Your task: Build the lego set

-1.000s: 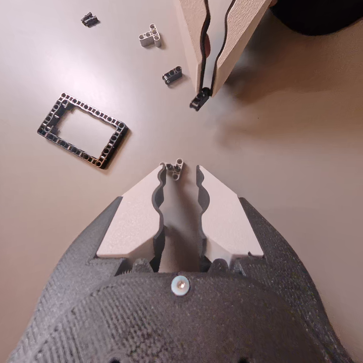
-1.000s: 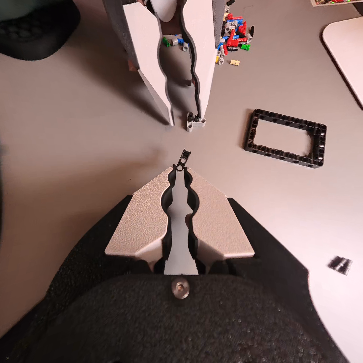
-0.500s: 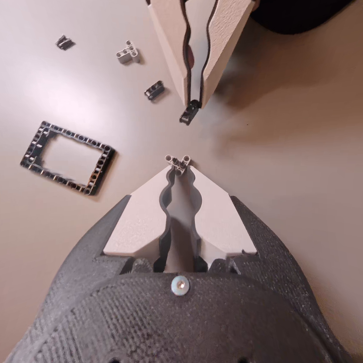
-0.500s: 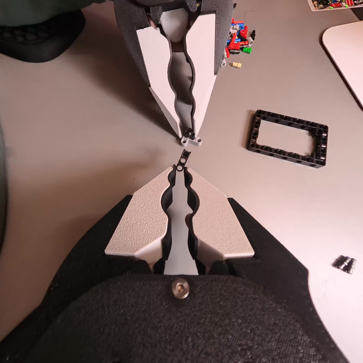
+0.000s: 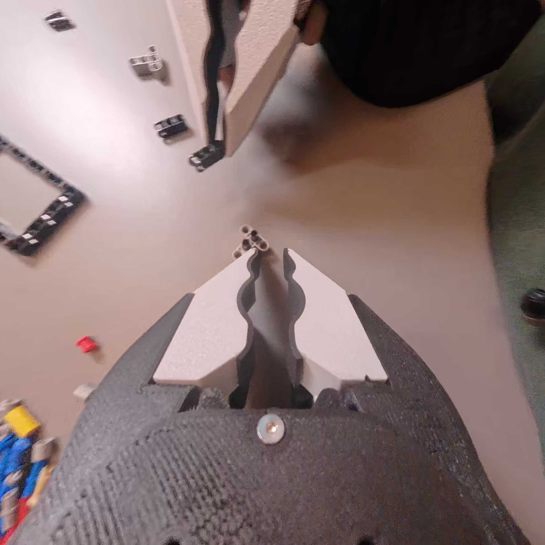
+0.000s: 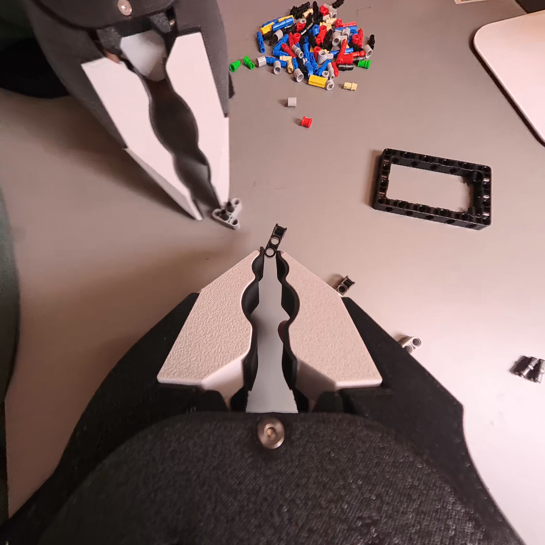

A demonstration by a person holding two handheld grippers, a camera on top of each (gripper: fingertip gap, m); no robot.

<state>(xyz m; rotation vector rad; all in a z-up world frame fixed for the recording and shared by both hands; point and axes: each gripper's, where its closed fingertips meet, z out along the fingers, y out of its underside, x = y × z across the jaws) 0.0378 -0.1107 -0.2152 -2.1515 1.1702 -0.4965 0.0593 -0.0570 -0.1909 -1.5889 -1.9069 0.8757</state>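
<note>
My left gripper [image 5: 270,250] is slightly open, with a narrow gap between the tips. A small grey T-shaped piece with black pins [image 5: 250,241] lies on the table against the left fingertip, outside the gap. It also shows in the right wrist view [image 6: 227,213], just past the left gripper [image 6: 211,211]. My right gripper [image 6: 269,252] is shut on a small black connector [image 6: 274,240] that sticks out beyond its tips. In the left wrist view the right gripper [image 5: 219,144] holds this connector [image 5: 206,156] just above the table. The two pieces are a short way apart.
A black rectangular frame [image 6: 430,188] lies to the right. A pile of small coloured pieces [image 6: 315,50] sits at the back, with a red bush [image 6: 306,121] nearer. A loose black connector [image 5: 171,125] and grey piece [image 5: 147,63] lie by the right gripper. A white board [image 6: 516,59] is far right. The grippers' ends are close to 7 centimetres from one another. From the left gripper's tips to the red bush [image 6: 306,121] is close to 12 centimetres. Look for it in the left wrist view [image 5: 87,341] too.
The left gripper, shut on the grey piece half a second ago, has parted its jaws, and the piece now lies turned at its left tip. The right gripper still holds the black connector.
</note>
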